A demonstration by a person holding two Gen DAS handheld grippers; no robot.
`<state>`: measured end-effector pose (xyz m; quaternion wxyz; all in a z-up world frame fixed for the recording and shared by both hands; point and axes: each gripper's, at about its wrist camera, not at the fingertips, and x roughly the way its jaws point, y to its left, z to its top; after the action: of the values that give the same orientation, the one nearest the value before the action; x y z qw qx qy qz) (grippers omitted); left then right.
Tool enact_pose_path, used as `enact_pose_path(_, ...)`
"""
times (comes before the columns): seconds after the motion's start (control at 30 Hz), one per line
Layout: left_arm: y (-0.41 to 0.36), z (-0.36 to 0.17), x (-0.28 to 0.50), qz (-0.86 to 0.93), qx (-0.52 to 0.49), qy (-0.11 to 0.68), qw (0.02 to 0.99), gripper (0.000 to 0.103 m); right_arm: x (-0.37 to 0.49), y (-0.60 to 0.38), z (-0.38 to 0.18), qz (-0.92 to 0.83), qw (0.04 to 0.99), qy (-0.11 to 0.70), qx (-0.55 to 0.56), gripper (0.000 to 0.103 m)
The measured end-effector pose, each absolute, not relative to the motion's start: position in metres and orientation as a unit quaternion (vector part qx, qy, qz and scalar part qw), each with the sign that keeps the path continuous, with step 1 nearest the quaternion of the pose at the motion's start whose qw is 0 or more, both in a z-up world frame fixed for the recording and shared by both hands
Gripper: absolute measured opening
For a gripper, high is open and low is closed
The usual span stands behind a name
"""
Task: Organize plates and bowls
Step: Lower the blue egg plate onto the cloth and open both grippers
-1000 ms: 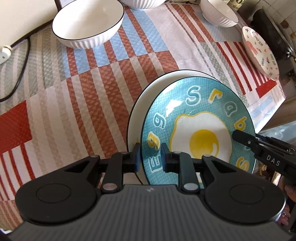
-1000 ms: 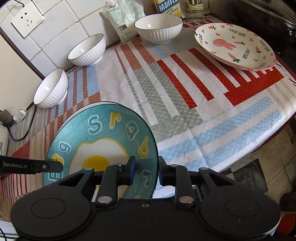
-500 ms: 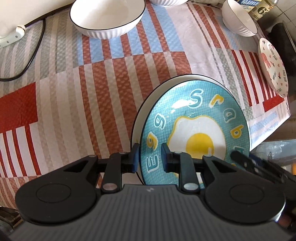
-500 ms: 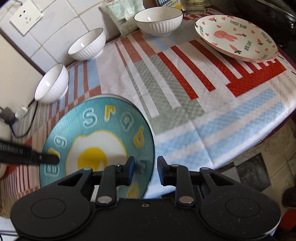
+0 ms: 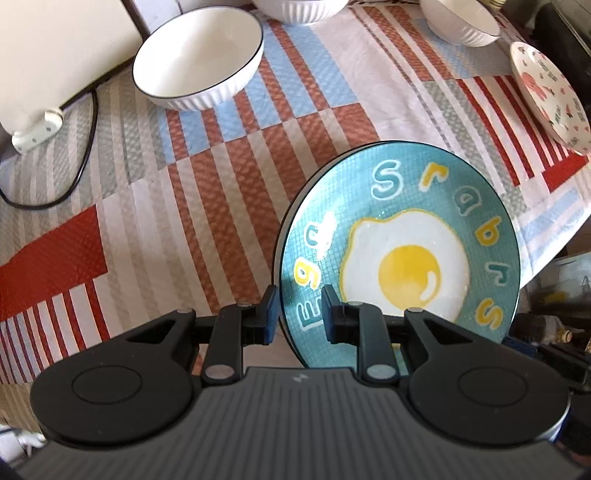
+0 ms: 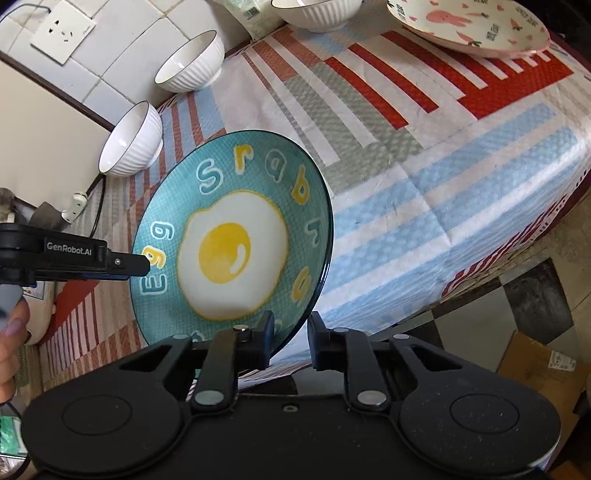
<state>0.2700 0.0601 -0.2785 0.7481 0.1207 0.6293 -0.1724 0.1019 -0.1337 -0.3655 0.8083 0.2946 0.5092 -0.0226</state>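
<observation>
A: In the left wrist view, what did we see from the left?

B: A white bowl (image 5: 199, 59) sat at upper left on the striped cloth of the bench (image 5: 184, 206). At centre right the teal egg plate (image 5: 402, 240) stood tilted, and our left tool (image 5: 299, 314) was clenched on its lower left rim.

A: And in the right wrist view?

B: At left edge the left tool (image 6: 142, 265) pinched the plate's (image 6: 236, 236) rim. At bottom centre our right tool (image 6: 291, 341) straddled the lower rim, its jaws closing, rim between them. A pink rabbit plate (image 6: 476, 26) lay at upper right.
</observation>
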Motion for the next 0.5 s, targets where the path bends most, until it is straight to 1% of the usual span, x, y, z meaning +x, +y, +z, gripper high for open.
enact_pose_path(0.2, 0.064, -0.272, 0.257, -0.187, 0.111, 0.612, 0.76, 0.022, 0.11, -0.13, -0.366, -0.032, 0.81, 0.514, 0.281, 0.025)
enact_pose_path(0.3, 0.067, -0.264, 0.25, -0.197, 0.116, 0.598, 0.768, 0.022, 0.114, -0.127, -0.364, -0.03, 0.814, 0.521, 0.256, 0.027)
enact_pose_path(0.4, 0.07, -0.25, 0.242, -0.211, 0.115, 0.584, 0.776, 0.022, 0.113, -0.126, -0.351, -0.034, 0.827, 0.519, 0.213, 0.027)
enact_pose_path(0.43, 0.07, -0.245, 0.239, -0.214, 0.116, 0.579, 0.778, 0.025, 0.112, -0.127, -0.344, -0.034, 0.835, 0.512, 0.199, 0.028)
enact_pose_path(0.5, 0.07, -0.234, 0.232, -0.224, 0.118, 0.57, 0.782, 0.027, 0.108, -0.132, -0.329, -0.031, 0.849, 0.494, 0.186, 0.03)
